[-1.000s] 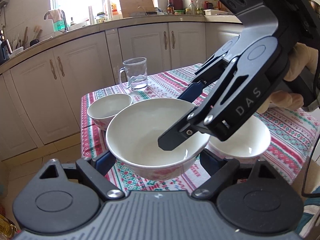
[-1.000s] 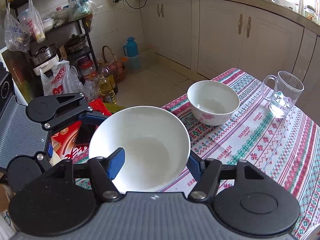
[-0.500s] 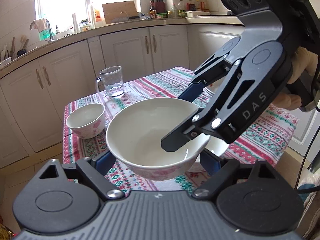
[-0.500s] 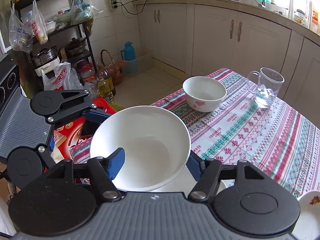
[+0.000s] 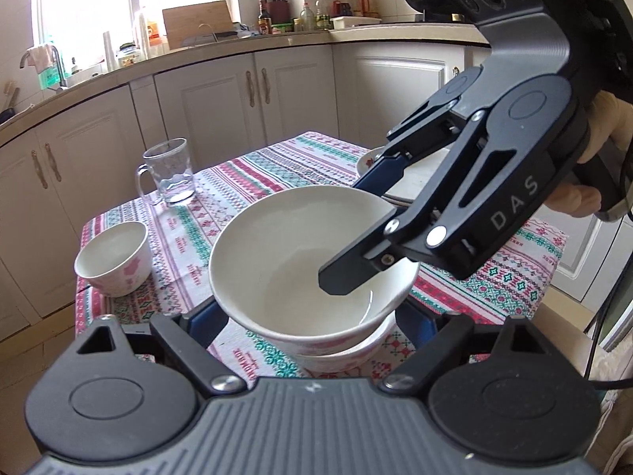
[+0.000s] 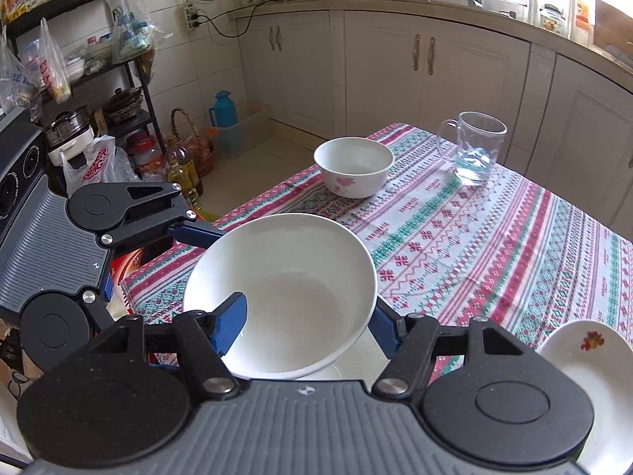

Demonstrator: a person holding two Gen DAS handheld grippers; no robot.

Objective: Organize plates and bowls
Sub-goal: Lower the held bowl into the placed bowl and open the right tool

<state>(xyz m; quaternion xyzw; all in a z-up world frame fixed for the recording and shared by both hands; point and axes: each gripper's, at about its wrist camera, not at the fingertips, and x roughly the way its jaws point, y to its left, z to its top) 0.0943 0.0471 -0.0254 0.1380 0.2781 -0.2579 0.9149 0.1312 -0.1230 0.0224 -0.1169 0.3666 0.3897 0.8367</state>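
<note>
Fingers [image 6: 231, 326] of right gripper [image 6: 304, 326] clamp large bowl's [image 6: 285, 301] rim; left gripper [image 5: 312, 322] straddles bowl from outside, contact unclear, above second bowl [image 5: 356, 352].

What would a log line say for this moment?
left gripper: grips large bowl | right gripper: pinches its wall | position: over second bowl

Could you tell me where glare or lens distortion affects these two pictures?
Left wrist view: the window is blown out white and the counter edge bows. Right wrist view: cabinets curve with the fisheye; the large bowl stays sharp.
</note>
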